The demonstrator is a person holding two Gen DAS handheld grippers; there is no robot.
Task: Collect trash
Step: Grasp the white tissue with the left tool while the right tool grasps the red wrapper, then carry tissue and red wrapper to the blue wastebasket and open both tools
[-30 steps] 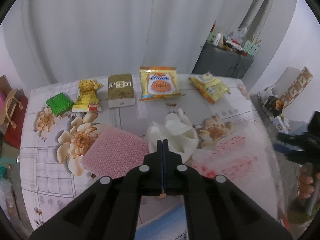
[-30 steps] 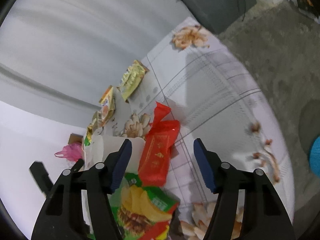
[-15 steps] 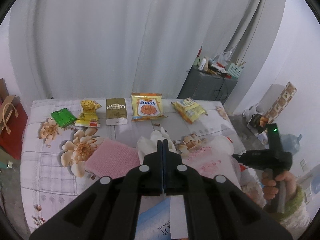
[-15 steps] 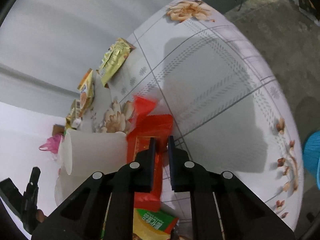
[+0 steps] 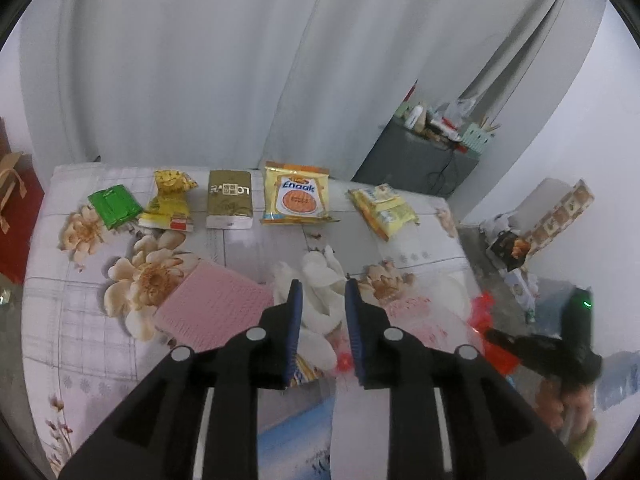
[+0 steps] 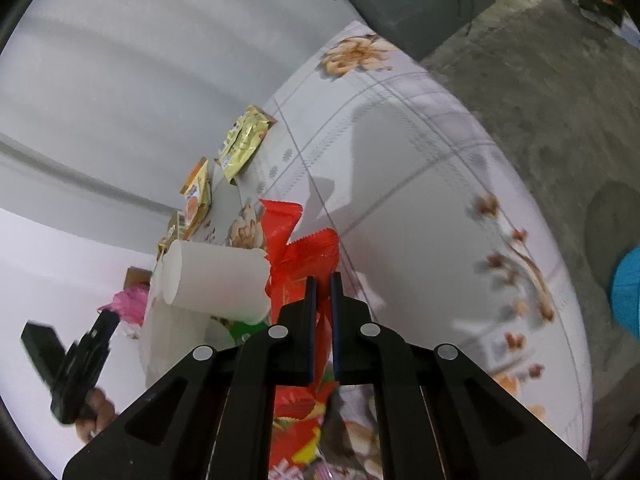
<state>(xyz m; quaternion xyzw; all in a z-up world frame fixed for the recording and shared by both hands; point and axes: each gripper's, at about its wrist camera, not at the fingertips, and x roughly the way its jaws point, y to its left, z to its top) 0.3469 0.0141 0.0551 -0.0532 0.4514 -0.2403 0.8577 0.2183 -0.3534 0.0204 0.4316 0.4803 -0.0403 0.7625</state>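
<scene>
Pale grey pleated curtains (image 5: 224, 60) hang behind; a dark grey cluttered cabinet (image 5: 416, 160) stands on bare concrete floor (image 6: 560, 92).

Both wrist fisheyes look steeply down, close over the floral-printed tablecloth (image 5: 80, 320) (image 6: 440, 200); both show the yellow crinkled snack packet (image 5: 382, 210) (image 6: 244, 140)

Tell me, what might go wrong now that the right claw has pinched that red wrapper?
The right gripper pinches the red wrapper by a thin crinkled part, so it might slip out or tear when lifted. The white cup lying on its side sits right against the wrapper and could roll or get dragged. The left gripper is opening with nothing held, close above the white bag, and might snag it.
</scene>
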